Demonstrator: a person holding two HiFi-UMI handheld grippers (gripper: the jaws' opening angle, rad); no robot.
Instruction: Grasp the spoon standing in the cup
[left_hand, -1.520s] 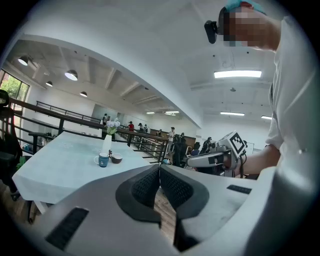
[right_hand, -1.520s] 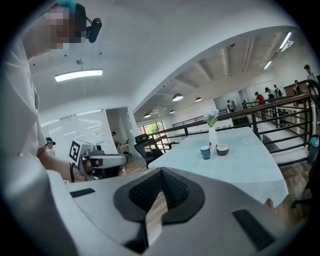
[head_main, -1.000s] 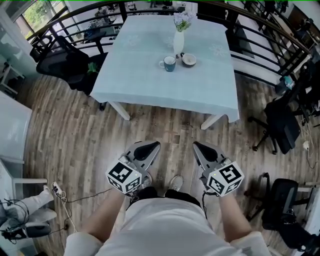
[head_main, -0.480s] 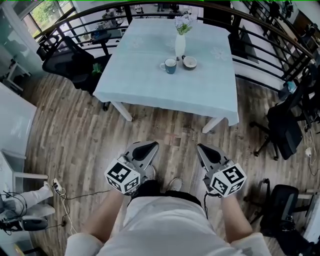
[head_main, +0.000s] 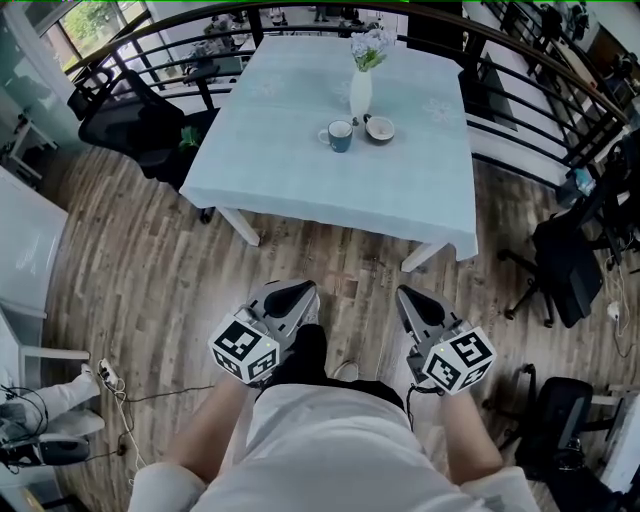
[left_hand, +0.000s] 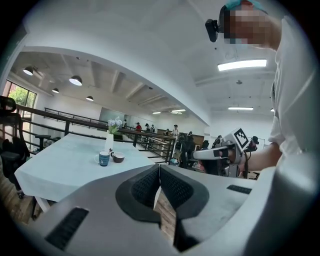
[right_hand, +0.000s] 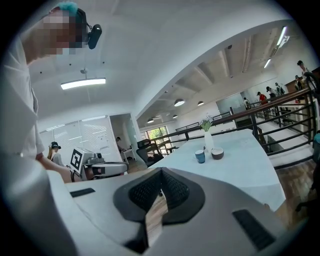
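Observation:
A blue cup (head_main: 339, 135) stands on the far half of the pale-blue table (head_main: 300, 170), beside a brown bowl-like cup (head_main: 379, 128) and a white vase (head_main: 360, 92) with flowers. The spoon is too small to make out. My left gripper (head_main: 300, 293) and right gripper (head_main: 410, 297) hang low over the wooden floor, well short of the table, both shut with nothing in them. The left gripper view shows its pads (left_hand: 150, 185) meeting, with the cup (left_hand: 104, 159) far off. In the right gripper view the pads (right_hand: 172, 189) touch, and the cup (right_hand: 200, 156) is distant.
Black office chairs stand left of the table (head_main: 130, 120) and at the right (head_main: 560, 250). A black railing (head_main: 520, 50) runs behind and beside the table. White table legs (head_main: 240, 225) stand at the near edge. Cables (head_main: 110, 385) lie on the floor at the left.
Both grippers keep roughly their places and stay shut. A dark trouser leg has stepped forward between them, and the table has shifted slightly in the view.

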